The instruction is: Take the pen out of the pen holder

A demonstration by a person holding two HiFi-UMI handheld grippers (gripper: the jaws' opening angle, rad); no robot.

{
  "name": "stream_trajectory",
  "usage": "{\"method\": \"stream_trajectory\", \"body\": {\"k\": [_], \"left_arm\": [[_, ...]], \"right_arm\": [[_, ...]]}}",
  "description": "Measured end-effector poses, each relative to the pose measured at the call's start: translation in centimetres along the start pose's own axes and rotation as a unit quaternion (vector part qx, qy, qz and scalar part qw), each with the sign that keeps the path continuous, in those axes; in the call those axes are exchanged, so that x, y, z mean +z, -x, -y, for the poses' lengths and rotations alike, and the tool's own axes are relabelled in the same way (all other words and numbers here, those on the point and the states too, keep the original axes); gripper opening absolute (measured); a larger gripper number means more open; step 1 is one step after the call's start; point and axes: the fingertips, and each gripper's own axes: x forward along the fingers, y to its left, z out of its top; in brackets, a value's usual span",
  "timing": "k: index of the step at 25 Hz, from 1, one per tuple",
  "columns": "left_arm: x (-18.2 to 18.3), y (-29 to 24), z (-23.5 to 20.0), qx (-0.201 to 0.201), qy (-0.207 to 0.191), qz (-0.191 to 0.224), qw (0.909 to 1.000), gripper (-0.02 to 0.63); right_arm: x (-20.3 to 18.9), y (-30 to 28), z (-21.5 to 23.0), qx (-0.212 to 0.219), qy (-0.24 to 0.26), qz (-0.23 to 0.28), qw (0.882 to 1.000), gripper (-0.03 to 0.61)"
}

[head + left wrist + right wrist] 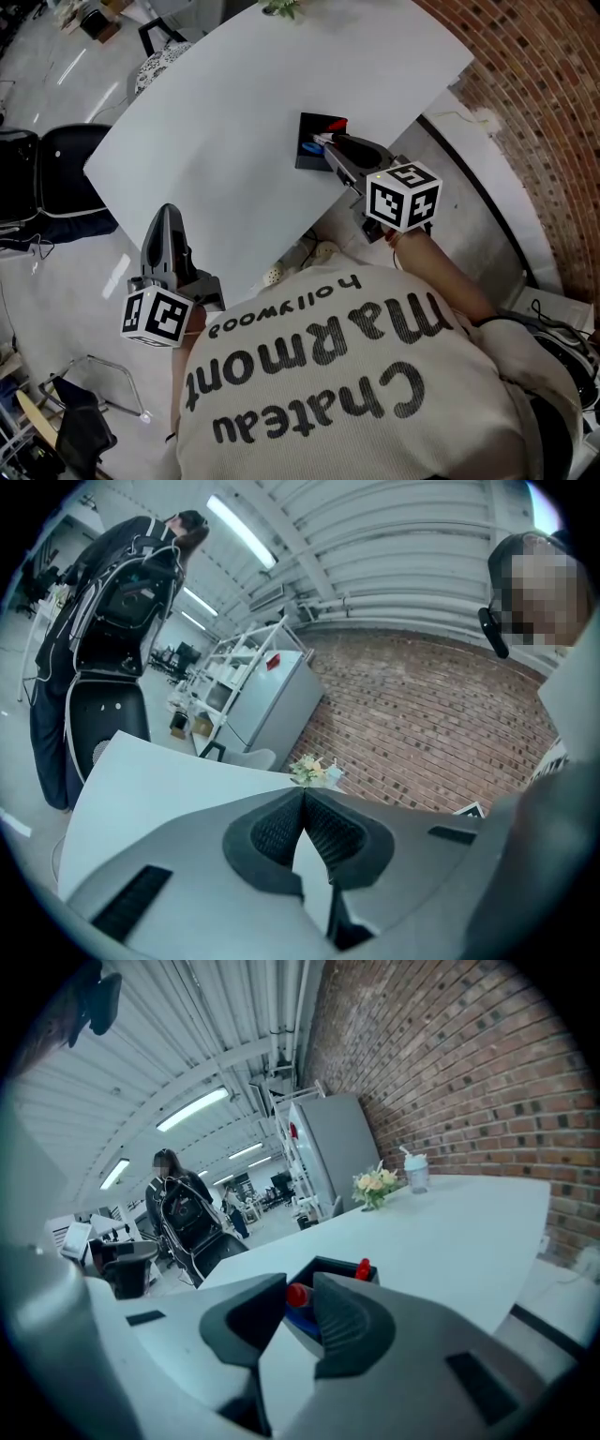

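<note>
Pen (298, 1296), red cap, stands in one black holder (305, 131) by near edge of table (234, 112). Two red caps counted; second cap (363, 1267) at holder's far side. Blue bit (302, 1321) under first cap: hard to make out. Right gripper (299, 1284) jaws partly apart, pen top between them, touch unclear. Left gripper (302, 794) jaws together, nothing in them, off table's near edge.

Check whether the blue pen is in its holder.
In. The blue pen stands inside the black holder, its red cap between the right tool's jaws.
</note>
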Motion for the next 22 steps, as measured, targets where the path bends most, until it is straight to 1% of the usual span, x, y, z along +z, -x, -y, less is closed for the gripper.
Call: {"method": "stream_trajectory", "body": {"k": [12,22], "left_arm": [[0.5,0.5,-0.7,-0.006,0.000,0.001,1.0000,0.000],[1.1,0.8,-1.2,-0.017,-0.001,0.000,0.9999,0.000]], "right_arm": [[1.1,0.9,0.4,-0.035,-0.017,0.030,0.999,0.077],[1.5,1.5,0.0,-0.049,-0.020,0.043,0.998,0.075]]}}
